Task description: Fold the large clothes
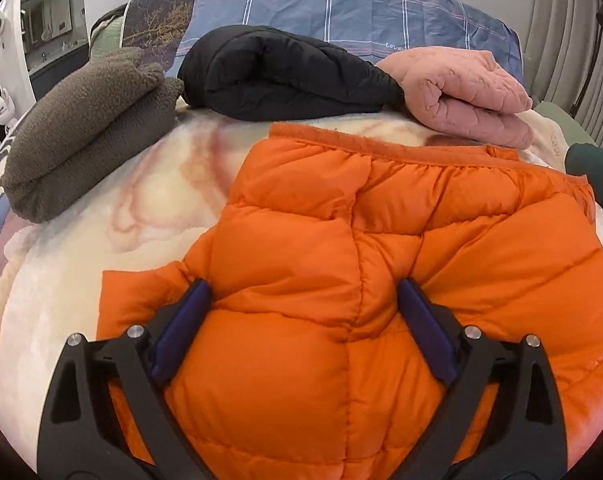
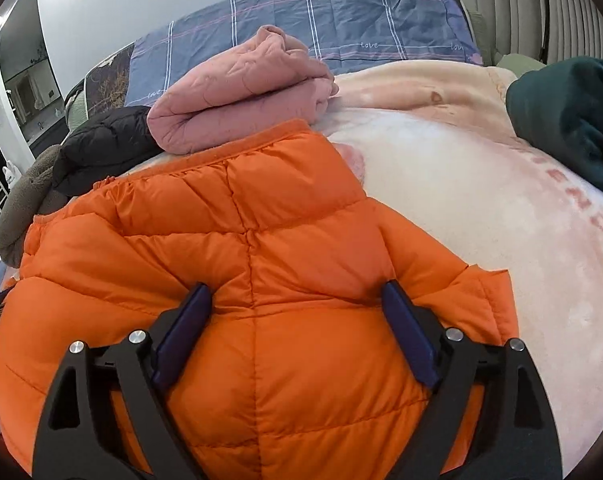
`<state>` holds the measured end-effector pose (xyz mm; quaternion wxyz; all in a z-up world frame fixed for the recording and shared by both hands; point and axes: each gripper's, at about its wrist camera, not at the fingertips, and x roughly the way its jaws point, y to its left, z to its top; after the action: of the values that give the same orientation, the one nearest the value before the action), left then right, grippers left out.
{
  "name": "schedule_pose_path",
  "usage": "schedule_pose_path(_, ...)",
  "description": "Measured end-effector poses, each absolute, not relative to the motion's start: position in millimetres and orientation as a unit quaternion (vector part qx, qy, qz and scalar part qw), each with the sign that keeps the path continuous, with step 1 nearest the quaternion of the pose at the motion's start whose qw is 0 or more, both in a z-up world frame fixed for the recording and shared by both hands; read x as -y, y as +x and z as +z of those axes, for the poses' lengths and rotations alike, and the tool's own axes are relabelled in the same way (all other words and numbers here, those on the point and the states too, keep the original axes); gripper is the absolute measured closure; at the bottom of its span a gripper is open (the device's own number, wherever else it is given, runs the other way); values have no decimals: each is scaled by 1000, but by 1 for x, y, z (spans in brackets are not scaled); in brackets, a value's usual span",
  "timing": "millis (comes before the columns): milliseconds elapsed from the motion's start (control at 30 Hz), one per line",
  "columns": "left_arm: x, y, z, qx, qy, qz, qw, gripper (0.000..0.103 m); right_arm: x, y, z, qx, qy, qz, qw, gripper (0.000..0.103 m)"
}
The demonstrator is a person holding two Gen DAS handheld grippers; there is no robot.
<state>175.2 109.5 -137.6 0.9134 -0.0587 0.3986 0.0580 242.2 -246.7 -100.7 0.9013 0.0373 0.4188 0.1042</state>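
An orange puffer jacket (image 1: 381, 240) lies folded on the cream blanket (image 1: 101, 240) of a bed; it also shows in the right wrist view (image 2: 221, 240). My left gripper (image 1: 303, 292) is open, its blue pads (image 1: 181, 328) spread wide on either side of a puffy bulge at the jacket's near edge. My right gripper (image 2: 297, 292) is open too, its pads (image 2: 409, 336) straddling the jacket's near edge in the same way. The jacket fabric bulges between both pairs of fingers.
Folded clothes lie along the far side: a grey-brown fleece (image 1: 81, 132), a black puffer (image 1: 281, 76) and a pink quilted garment (image 2: 237, 96). A dark green garment (image 2: 569, 120) lies at the right. A blue plaid pillow (image 1: 341, 8) stands behind.
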Motion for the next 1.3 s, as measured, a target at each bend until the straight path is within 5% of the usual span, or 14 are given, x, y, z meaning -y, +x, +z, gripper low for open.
schedule_pose_path(367, -114, 180, -139, -392, -84, 52, 914, 7, 239, 244, -100, -423, 16, 94, 901, 14)
schedule_pose_path(600, -161, 120, -99, -333, -137, 54, 932, 8, 222, 224, -61, -400, -14, 86, 912, 14)
schedule_pose_path(800, -203, 91, -122, -368, -151, 40, 916, 8, 173, 213, -34, -396, -15, 146, 906, 14)
schedule_pose_path(1300, -212, 99, -160, -374, -264, -123, 880, 8, 111, 229, -90, -428, -51, 132, 892, 5)
